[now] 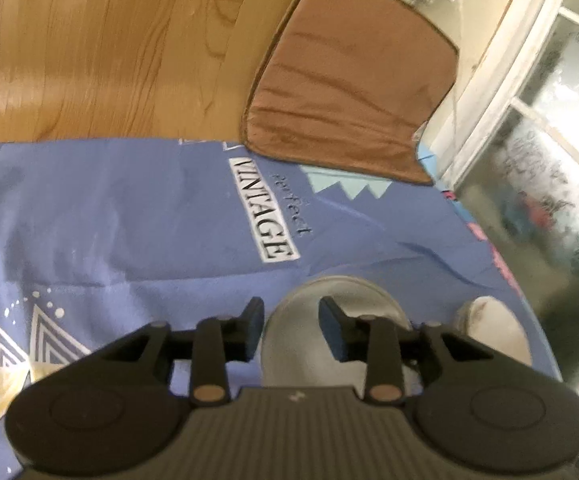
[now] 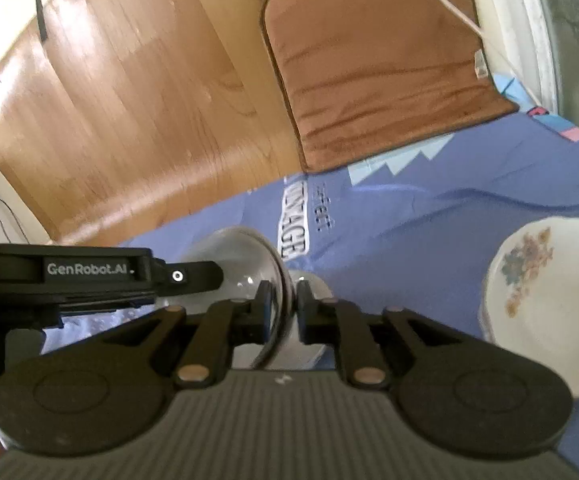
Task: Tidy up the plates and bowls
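Observation:
A clear glass bowl [image 1: 309, 344] sits on the blue cloth [image 1: 129, 220]. My left gripper [image 1: 291, 322] is open, its fingers straddling the bowl's left rim. In the right wrist view my right gripper [image 2: 283, 304] is shut on the rim of the glass bowl [image 2: 245, 264], which stands tilted on edge. The left gripper's black body [image 2: 89, 276] reaches in from the left beside that bowl. A white floral plate [image 2: 549, 312] lies on the cloth at the right. A white dish [image 1: 489, 332] shows at the right of the left wrist view.
A brown mat [image 1: 349, 92] lies at the back on the cloth's far edge, also in the right wrist view [image 2: 377, 64]. Wooden floor [image 1: 109, 48] lies beyond. A white window frame [image 1: 509, 80] and glass stand at the right. A white cable [image 2: 449, 4] crosses the mat.

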### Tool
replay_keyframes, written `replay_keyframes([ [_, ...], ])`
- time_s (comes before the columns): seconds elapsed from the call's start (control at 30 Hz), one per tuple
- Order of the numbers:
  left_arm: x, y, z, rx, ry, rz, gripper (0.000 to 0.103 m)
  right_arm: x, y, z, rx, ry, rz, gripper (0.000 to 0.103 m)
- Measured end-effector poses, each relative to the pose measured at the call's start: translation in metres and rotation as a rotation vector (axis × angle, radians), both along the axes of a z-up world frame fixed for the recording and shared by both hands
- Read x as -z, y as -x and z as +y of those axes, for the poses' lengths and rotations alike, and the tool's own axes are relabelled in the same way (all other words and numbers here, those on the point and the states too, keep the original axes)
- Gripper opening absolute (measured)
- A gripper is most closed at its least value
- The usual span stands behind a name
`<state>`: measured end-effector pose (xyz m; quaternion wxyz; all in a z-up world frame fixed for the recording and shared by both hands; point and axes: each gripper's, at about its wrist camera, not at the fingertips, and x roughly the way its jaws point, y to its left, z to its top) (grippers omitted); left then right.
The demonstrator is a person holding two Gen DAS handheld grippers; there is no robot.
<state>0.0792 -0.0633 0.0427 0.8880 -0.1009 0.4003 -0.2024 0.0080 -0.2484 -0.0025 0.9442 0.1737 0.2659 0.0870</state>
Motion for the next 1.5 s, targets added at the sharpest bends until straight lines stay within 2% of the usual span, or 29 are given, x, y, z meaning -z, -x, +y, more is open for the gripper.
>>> replay_keyframes([
  [0.03, 0.002, -0.001, 0.001, 0.002, 0.002, 0.001, 0.034, 0.0, 0.0, 0.0, 0.007, -0.002, -0.01, 0.023],
  [0.1, 0.001, 0.0, 0.005, -0.002, 0.019, -0.003, 0.038, -0.004, 0.005, -0.001, 0.039, 0.017, -0.047, 0.04],
  [0.13, 0.0, 0.001, 0.009, -0.008, 0.024, -0.013, 0.041, -0.007, 0.011, -0.002, 0.058, 0.033, -0.078, 0.043],
  [0.23, -0.006, 0.007, 0.019, -0.03, 0.026, -0.041, 0.044, -0.012, 0.017, -0.007, 0.071, 0.035, -0.112, 0.043],
  [0.4, -0.001, 0.016, 0.023, -0.014, 0.031, -0.019, 0.062, -0.005, 0.018, -0.014, 0.056, 0.0, -0.077, 0.043],
  [0.53, 0.009, 0.016, 0.022, 0.01, 0.051, 0.022, 0.077, 0.001, 0.019, -0.018, 0.045, -0.033, -0.039, 0.047],
  [0.83, 0.017, 0.009, 0.013, 0.011, 0.02, 0.036, 0.077, 0.007, -0.001, -0.039, 0.013, -0.168, 0.067, 0.049],
  [1.2, 0.023, 0.012, 0.006, -0.017, -0.119, -0.036, 0.074, 0.014, -0.004, -0.028, -0.029, -0.12, 0.081, 0.05],
  [1.5, 0.026, 0.015, 0.003, -0.021, -0.152, -0.072, 0.073, 0.019, -0.009, -0.022, -0.049, -0.1, 0.112, 0.05],
])
